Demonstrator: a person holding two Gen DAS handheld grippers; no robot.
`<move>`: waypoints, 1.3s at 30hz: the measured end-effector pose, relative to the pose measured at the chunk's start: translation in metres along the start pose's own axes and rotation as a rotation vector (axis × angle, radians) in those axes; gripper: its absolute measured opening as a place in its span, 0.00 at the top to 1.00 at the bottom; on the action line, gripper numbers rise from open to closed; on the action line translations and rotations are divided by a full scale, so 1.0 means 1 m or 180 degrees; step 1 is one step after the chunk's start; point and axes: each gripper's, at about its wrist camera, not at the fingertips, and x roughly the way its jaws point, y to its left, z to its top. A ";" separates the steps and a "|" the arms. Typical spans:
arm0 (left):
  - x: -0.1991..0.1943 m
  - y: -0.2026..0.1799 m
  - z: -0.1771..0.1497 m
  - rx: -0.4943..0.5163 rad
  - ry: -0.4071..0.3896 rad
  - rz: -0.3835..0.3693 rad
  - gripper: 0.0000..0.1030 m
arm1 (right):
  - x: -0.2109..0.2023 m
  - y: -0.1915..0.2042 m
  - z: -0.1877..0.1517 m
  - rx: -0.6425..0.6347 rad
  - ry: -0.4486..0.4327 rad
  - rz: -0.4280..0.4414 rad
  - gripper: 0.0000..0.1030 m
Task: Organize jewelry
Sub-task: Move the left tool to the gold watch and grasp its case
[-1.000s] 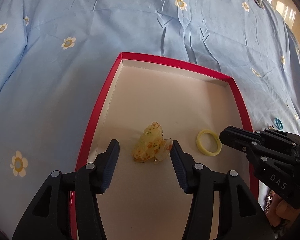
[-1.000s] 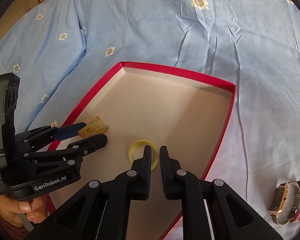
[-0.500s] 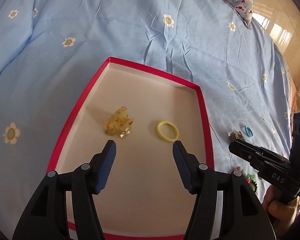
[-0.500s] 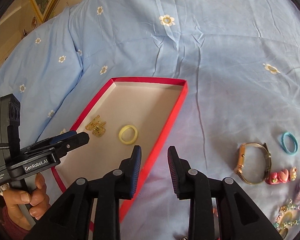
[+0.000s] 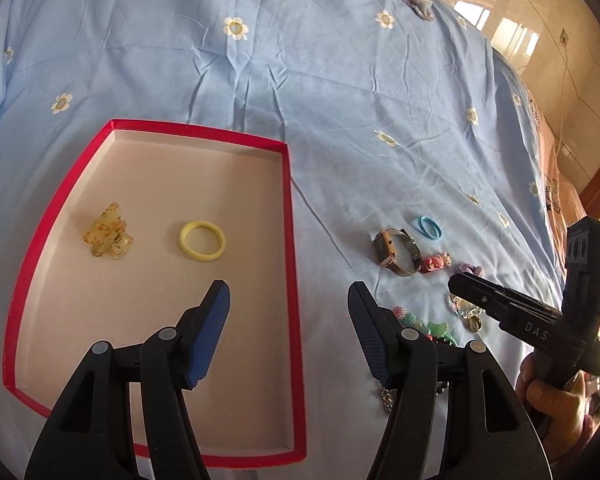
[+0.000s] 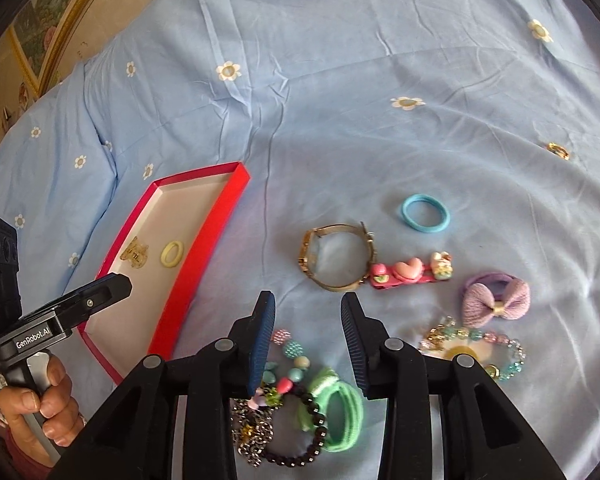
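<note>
I count two pieces already in the red tray (image 5: 290,216): the amber hair claw (image 5: 107,231) at its left and the yellow ring (image 5: 202,240) beside it, apart from each other. Everything else is left to do. On the blue bedsheet (image 6: 340,100), lower right of the right wrist view, lie the watch (image 6: 336,258), the pink heart clip (image 6: 410,271), the blue hair tie (image 6: 425,213), the purple bow tie (image 6: 496,298), a pastel bead bracelet (image 6: 476,346), green hair ties (image 6: 340,408) and a dark bead bracelet (image 6: 300,440) tangled with a chain. A small gold ring (image 6: 558,151) sits well apart at the right edge.

My left gripper (image 5: 288,308) is spread wide and empty, straddling the tray's right rim. My right gripper (image 6: 307,312) is also parted and empty, over the pile.

The pink clip's long axis runs left to right, touching the watch band; the watch lies on its side, face toward the left.
</note>
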 end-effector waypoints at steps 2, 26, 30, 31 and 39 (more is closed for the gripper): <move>0.004 -0.008 0.001 0.0050 0.0026 -0.0013 0.41 | -0.004 -0.010 0.000 0.0043 -0.0009 -0.0036 0.61; 0.094 -0.080 0.027 0.0349 0.0398 -0.0160 0.41 | -0.017 -0.099 -0.005 0.0500 -0.0108 -0.0534 0.61; 0.113 -0.087 0.033 0.0383 0.0459 -0.0147 0.42 | -0.010 -0.102 -0.004 0.0510 -0.0080 -0.0518 0.61; 0.117 -0.088 0.034 0.0398 0.0473 -0.0148 0.46 | -0.009 -0.103 -0.004 0.0508 -0.0070 -0.0515 0.61; 0.134 -0.099 0.029 0.0566 0.0609 -0.0188 0.88 | -0.001 -0.100 -0.001 0.0431 -0.0040 -0.0458 0.85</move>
